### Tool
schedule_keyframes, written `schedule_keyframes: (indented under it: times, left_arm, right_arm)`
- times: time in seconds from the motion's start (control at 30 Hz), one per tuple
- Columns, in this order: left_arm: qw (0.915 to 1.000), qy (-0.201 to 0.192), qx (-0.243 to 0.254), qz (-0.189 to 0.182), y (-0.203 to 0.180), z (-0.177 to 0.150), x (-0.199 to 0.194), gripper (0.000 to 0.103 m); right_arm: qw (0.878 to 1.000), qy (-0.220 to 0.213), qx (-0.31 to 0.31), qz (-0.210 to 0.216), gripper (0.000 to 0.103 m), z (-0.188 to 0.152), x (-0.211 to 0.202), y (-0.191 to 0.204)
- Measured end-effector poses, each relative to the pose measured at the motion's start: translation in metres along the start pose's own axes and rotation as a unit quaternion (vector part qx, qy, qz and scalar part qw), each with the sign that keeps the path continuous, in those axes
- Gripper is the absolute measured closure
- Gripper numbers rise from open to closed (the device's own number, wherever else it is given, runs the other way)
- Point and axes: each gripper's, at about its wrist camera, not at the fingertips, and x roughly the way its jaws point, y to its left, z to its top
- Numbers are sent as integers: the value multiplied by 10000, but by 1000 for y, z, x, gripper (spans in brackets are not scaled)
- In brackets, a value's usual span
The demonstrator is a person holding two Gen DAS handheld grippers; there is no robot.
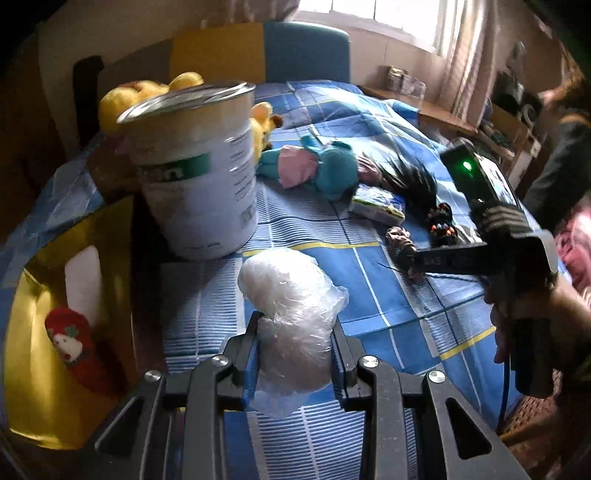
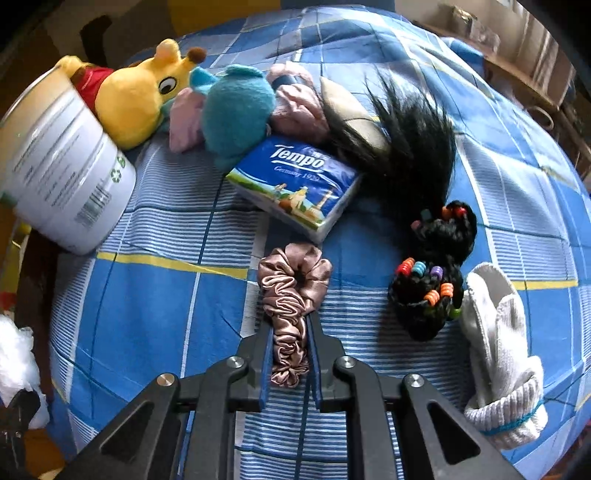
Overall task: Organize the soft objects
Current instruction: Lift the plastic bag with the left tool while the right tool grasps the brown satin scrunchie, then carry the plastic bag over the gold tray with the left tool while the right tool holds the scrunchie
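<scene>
The right gripper (image 2: 290, 347) pinches the slippery, squashy bronze satin scrunchie (image 2: 291, 291) between its fingers, while the left gripper (image 1: 295, 354) squeezes a light, crinkly clear plastic bundle (image 1: 291, 314).

A bed spread with a blue, white and yellow checked quilt (image 2: 155, 295) fills the ground ahead of each tool. A tall white metal tin with a green label and a silvery rim (image 1: 195, 173) stands on it, ahead and to the left of the left tool. Left of that tool, a shiny gold paper bag (image 1: 33, 354) stands open. Beyond the bed's far end are a yellow and blue headboard (image 1: 258, 48) and a bright window with pale curtains (image 1: 406, 18). A wooden shelf (image 1: 443, 118) runs along the far right wall.
</scene>
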Motion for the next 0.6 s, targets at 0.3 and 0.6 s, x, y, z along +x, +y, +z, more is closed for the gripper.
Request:
schedule_keyframes:
  times: [0.3,0.6]
  left_arm:
    - [9998,-165,-62,-43,0,5,-13,71]
    - [9980,-350,-392,-357,21,0,-26,71]
  right_arm:
    - [9999,-24,-108,-93,88,0,1,4]
    - [9998,-68,-143,-137,88,-5,0,9]
